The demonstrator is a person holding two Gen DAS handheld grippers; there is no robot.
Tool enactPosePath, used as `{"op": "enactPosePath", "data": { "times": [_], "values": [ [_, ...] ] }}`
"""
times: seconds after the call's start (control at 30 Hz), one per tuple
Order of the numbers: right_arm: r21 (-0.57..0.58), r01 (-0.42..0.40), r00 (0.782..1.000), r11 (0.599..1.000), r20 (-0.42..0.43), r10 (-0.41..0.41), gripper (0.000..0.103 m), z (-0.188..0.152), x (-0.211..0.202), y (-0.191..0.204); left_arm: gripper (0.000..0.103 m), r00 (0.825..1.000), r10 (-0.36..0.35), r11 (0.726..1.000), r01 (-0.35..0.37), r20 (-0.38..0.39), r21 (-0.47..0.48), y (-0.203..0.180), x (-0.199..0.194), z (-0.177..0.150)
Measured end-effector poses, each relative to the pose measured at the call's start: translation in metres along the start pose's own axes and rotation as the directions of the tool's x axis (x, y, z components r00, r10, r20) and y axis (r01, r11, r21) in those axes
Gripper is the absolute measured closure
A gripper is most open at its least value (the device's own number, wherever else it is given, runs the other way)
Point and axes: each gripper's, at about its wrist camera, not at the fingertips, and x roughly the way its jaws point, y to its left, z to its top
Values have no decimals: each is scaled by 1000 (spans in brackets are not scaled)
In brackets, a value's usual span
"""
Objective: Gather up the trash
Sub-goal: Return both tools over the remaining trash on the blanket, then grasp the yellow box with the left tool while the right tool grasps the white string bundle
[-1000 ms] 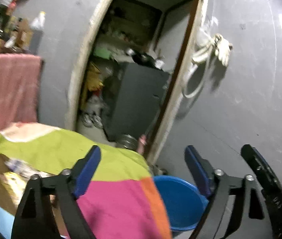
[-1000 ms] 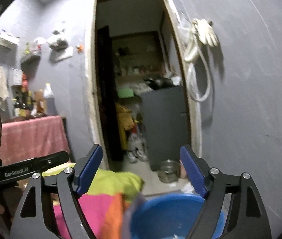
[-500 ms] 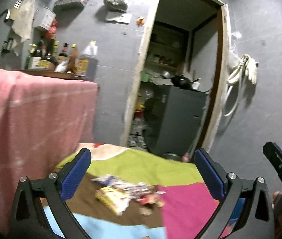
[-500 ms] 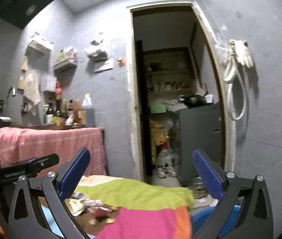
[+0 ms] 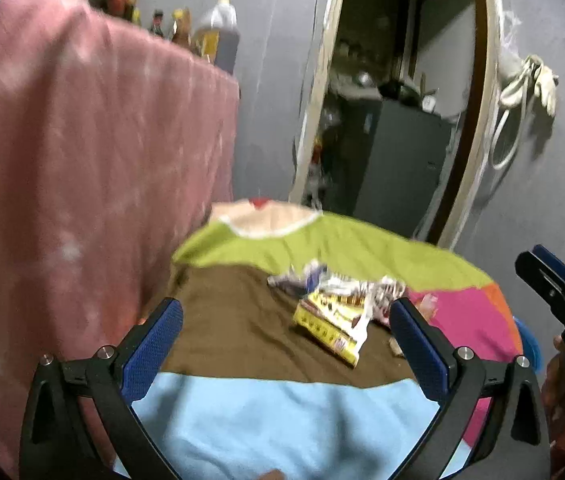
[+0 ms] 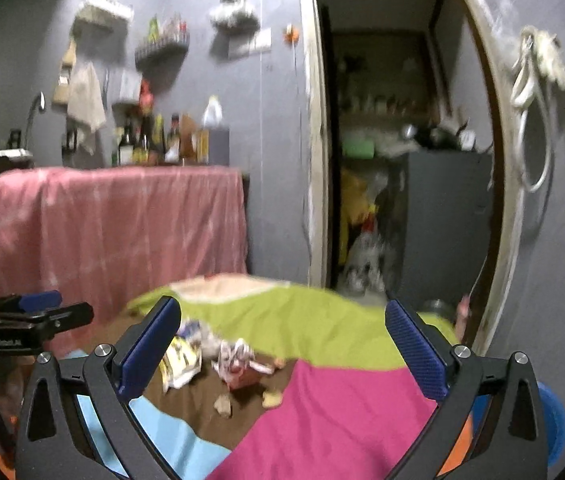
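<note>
1. Tongs on both sides gape empty: left tongs (image 5: 285, 344) and right tongs (image 6: 282, 347) have just been opening, nothing between them.
2. Wrappers (image 5: 336, 312) lie on the brown patch of the counter (image 5: 242, 412), ahead of both.
3. Step, I judge: reaching for trash; next, lower and close on a wrapper, then carry it to the blue tub (image 6: 554, 428).

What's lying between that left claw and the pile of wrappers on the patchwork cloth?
Nothing but bare cloth: in the left wrist view, brown and light-blue patches of the cloth stretch from the open left claw to the wrappers.
</note>
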Motion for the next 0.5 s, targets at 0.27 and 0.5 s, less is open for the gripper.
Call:
{"op": "enactPosePath", "data": {
  "times": [0.27,0.5],
  "values": [
    [-26,-65,990,998,-125,61,7,-9,47,-5,6,991,-36,997,26,-130,-77,9,45,0],
    [-19,-158,958,987,-244,149,29,-11,96,-2,35,963,-128,985,96,-237,-140,10,75,0]
  ]
}}
